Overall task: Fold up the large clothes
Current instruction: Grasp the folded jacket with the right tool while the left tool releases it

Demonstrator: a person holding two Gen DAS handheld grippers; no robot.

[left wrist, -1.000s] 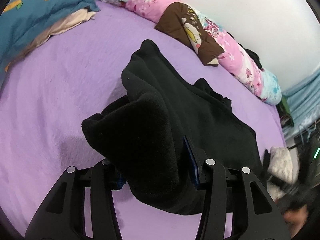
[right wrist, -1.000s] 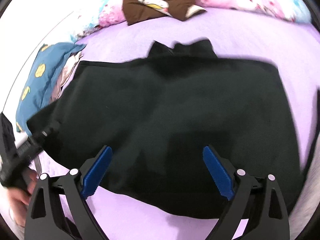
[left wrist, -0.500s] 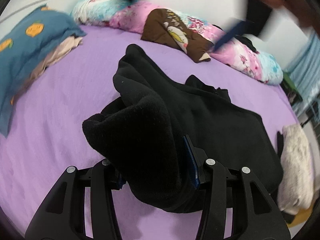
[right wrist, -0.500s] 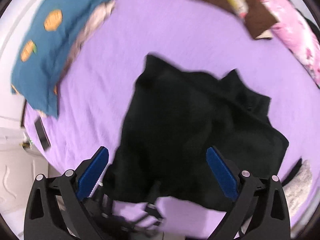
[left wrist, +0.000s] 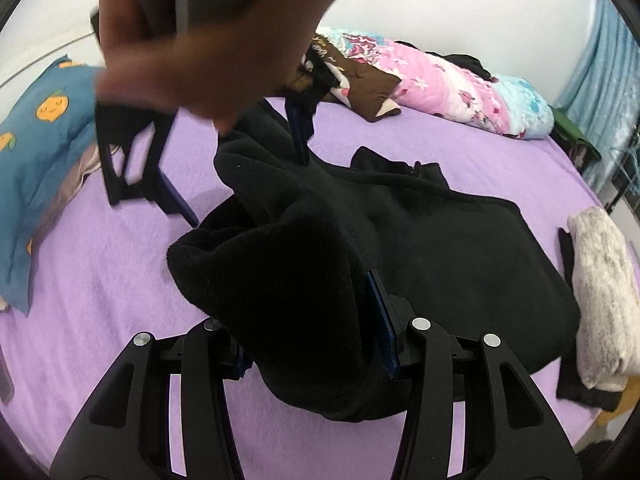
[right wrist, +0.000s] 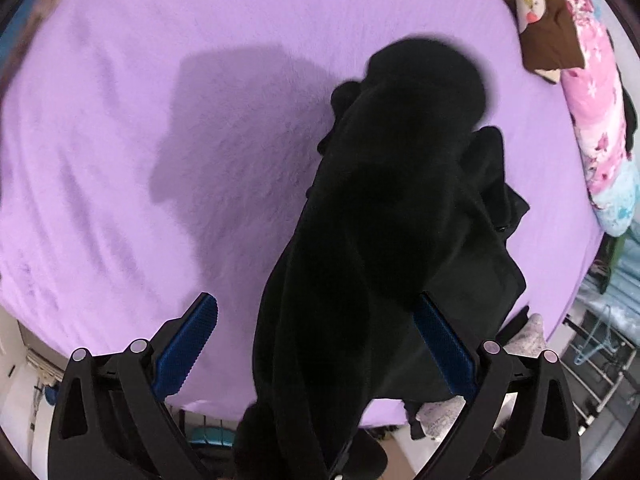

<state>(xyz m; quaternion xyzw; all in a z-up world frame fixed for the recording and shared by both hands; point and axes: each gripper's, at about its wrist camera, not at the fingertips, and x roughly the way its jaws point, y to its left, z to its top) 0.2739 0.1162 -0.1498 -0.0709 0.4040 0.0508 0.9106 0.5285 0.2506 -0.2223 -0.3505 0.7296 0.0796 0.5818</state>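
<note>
Fleece (left wrist: 304, 288) apparently in left gripper (left wrist: 316, 344).

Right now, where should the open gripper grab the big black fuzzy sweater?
Probably on the raised fold of the black fleece sweater, coming down from above. The left gripper holds one bunch up, so the cloth forms a ridge, and the open right gripper has one pad on each side of it.
</note>
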